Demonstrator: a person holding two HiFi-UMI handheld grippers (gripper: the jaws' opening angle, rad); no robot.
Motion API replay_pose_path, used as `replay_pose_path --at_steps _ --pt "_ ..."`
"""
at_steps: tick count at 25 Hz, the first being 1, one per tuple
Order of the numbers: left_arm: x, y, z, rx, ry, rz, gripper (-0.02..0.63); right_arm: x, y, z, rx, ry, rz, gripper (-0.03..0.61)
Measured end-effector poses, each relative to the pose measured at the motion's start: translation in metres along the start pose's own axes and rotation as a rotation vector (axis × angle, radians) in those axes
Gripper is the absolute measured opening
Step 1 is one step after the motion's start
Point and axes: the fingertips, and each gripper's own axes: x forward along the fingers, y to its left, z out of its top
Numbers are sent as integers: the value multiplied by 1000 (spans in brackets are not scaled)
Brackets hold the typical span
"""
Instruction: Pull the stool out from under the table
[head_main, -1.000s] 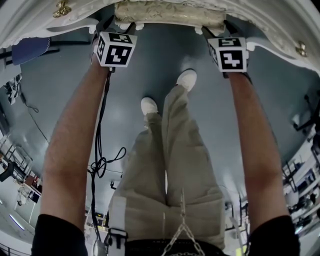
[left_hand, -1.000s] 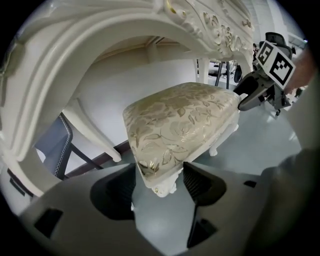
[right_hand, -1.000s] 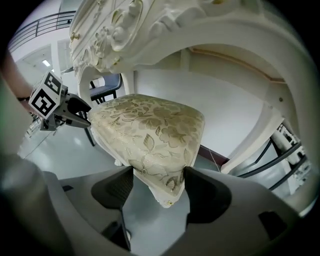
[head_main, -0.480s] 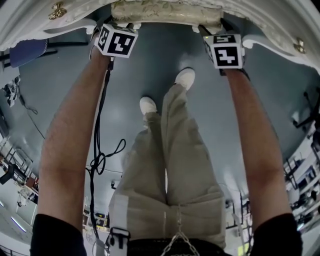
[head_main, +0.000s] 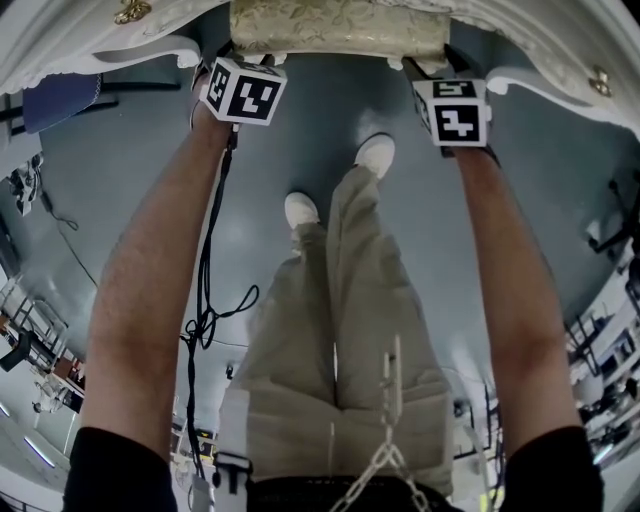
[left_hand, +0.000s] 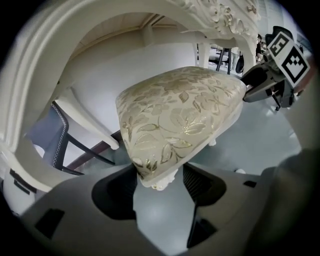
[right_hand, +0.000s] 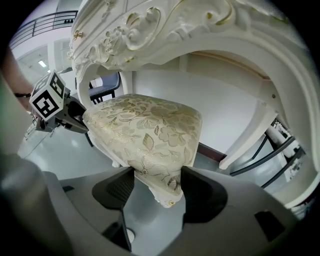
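Note:
A stool (head_main: 335, 25) with a gold floral cushion stands under the ornate white table (head_main: 90, 40) at the top of the head view. My left gripper (head_main: 232, 55) is at the stool's near left corner and my right gripper (head_main: 440, 65) at its near right corner. In the left gripper view the cushion (left_hand: 180, 115) fills the middle, and the left gripper (left_hand: 159, 180) is shut on the corner and white foot. In the right gripper view the right gripper (right_hand: 157, 187) is shut on the stool's (right_hand: 145, 130) other corner. Each view also shows the opposite gripper's marker cube (left_hand: 289, 50) (right_hand: 47, 102).
The carved table apron (right_hand: 165, 25) arches over the stool, and a table leg (right_hand: 250, 135) stands close on the right. A blue chair (left_hand: 52, 135) stands behind on the left. The person's legs and white shoes (head_main: 377, 155) are on the grey floor below. A black cable (head_main: 205, 290) hangs by the left arm.
Both grippers stay at the stool's near corners. The left marker cube has shifted slightly right and tilted. The stool's place under the table looks about the same.

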Motion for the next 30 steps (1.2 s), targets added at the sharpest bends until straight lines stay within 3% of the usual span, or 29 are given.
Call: replay_pose_path --at_steps 18,30 --pt "-21 -30 -52 13 -12 -58 278 -28 37 -51 36 24 -27 291" --pt "-45 -64 -90 26 31 -130 278 -56 57 -93 48 100 -21 291"
